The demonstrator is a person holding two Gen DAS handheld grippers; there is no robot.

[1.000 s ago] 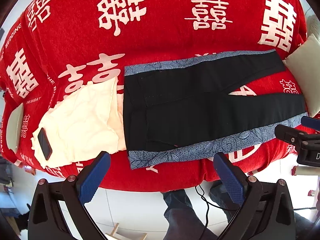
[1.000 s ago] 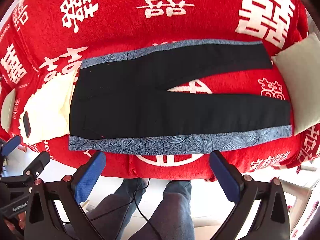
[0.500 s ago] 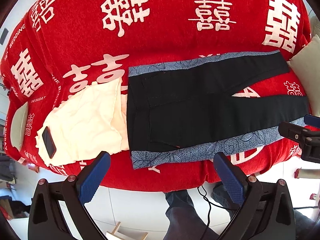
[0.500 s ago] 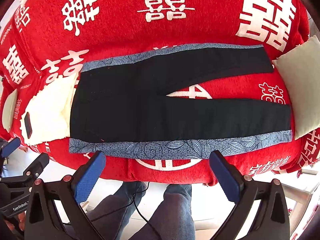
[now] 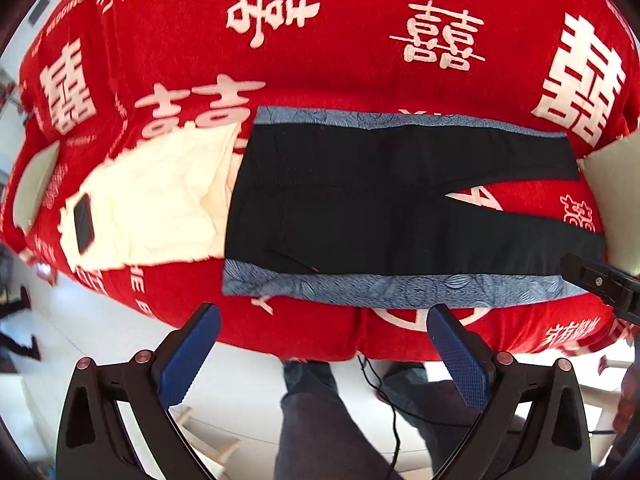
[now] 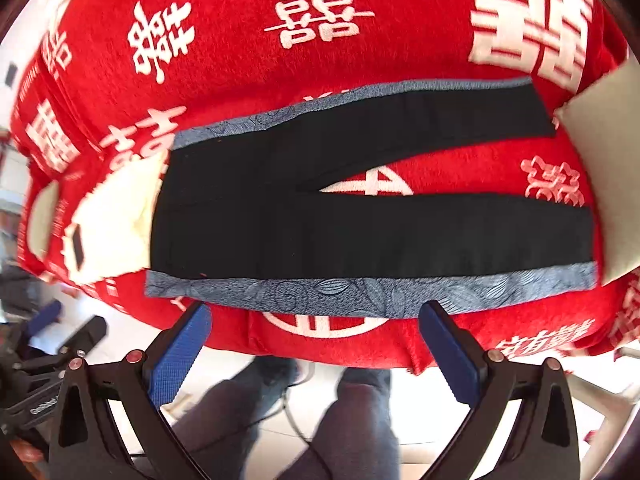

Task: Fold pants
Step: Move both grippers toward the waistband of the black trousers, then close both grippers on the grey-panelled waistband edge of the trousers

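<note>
Pants (image 5: 400, 208) lie flat and unfolded on the red blanket (image 5: 360, 40), just ahead of both claws and nearer than a second ago. Left claw (image 5: 320, 356) and right claw (image 6: 316, 352) hang wide open, holding nothing, short of the blue side stripe (image 6: 360, 292). Folding looks about to begin.
</note>
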